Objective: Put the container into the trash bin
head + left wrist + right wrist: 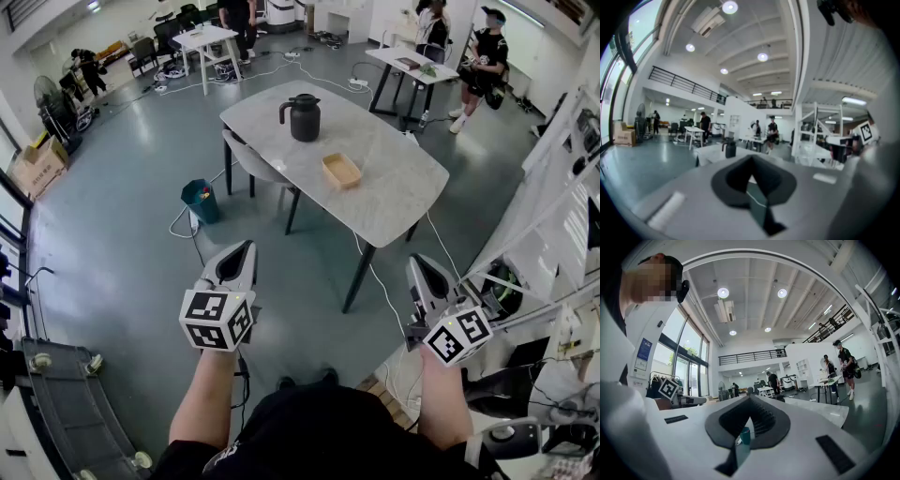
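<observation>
The container [341, 171] lies on the desk [394, 202], well ahead, between your tools. Left tool [246, 246] and right tool [419, 261] are pressed together, empty, seemingly equally far. The trash bin [200, 200] stands left.

- Table [394, 187] stands ahead of left fingers [239, 262] and right fingers [427, 277].
- Container [341, 171] lies on it; jug [302, 118] on it farther off.
- Trash bin [200, 201] on floor [112, 244], beyond left fingers, left of table.

the inside of the trash bin [200, 201] is too small to make out in the head view.
</observation>
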